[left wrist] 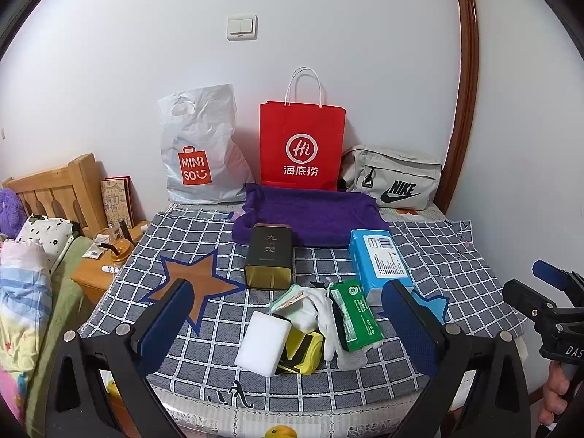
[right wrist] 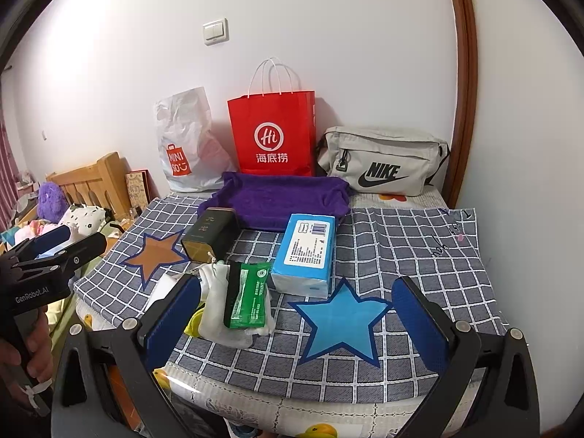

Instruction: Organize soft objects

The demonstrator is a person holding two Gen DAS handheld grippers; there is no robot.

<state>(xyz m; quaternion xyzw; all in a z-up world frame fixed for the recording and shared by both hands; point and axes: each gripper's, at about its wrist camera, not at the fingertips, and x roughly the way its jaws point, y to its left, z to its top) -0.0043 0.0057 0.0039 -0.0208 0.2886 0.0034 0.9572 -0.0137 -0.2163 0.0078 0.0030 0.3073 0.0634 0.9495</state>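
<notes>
While both tools hang short of the near edge of the checked cloth [left wrist: 456,255], nothing has been taken up. Along the wall stand a white Miniso bag [left wrist: 199,146], a red paper bag [left wrist: 302,146] and a grey Nike pouch [left wrist: 394,179]. Largest of the soft goods, the purple towel [left wrist: 310,215] lies flat in front of the red bag, limp and light; a pinch at a hem or corner should serve, though it will likely drape and drag. Next, the blue tissue pack [right wrist: 304,252] lies just right of centre, light and yielding, with a slick wrapper; a grip across its narrow sides appears soundest. A dark tin [left wrist: 269,257], rigid, lies beside the towel and is judged outside the soft group. Nearer the edge sit a white sponge [left wrist: 262,343], compressible and easy to squeeze, a green wipes packet [right wrist: 248,295], slippery, and a white cloth glove [right wrist: 219,314] beneath it, floppy. Left gripper [left wrist: 288,328]: released, fingers spread around the sponge pile, touching nothing. Right gripper [right wrist: 303,325]: likewise spread wide, holding nothing
</notes>
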